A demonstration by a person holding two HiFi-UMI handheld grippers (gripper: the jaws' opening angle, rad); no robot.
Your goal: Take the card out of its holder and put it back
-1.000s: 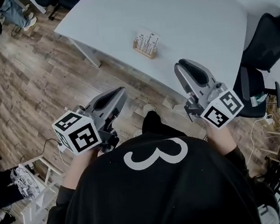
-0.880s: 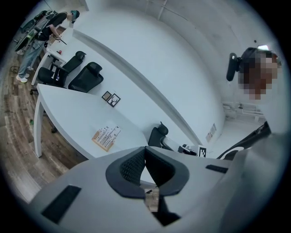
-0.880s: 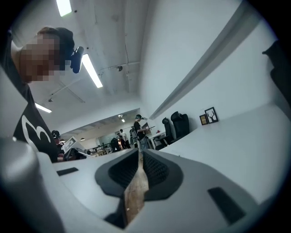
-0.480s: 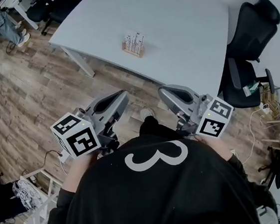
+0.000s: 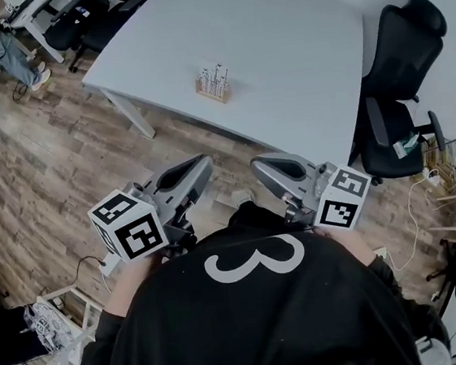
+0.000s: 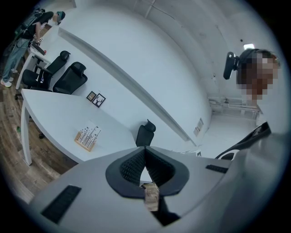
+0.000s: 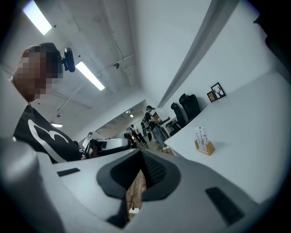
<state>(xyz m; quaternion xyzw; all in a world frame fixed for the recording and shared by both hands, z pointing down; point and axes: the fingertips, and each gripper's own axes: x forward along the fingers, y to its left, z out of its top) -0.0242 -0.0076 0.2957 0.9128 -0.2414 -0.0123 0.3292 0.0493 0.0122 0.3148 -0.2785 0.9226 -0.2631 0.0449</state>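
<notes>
Meanwhile the right gripper (image 5: pixel 256 164), jaws just clenched empty like the left gripper's (image 5: pixel 203 161), is drawing in beside it, while the card (image 5: pixel 214 76) is sitting untouched in its wooden holder (image 5: pixel 212 94), well beyond them on the worktop (image 5: pixel 293 39).

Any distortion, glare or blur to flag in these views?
Head view: sharp, evenly lit, table edges bowed. Left gripper view: heavy fisheye, dark vignetted corners, card holder crisp. Right gripper view: same fisheye, ceiling light strips blown out.
</notes>
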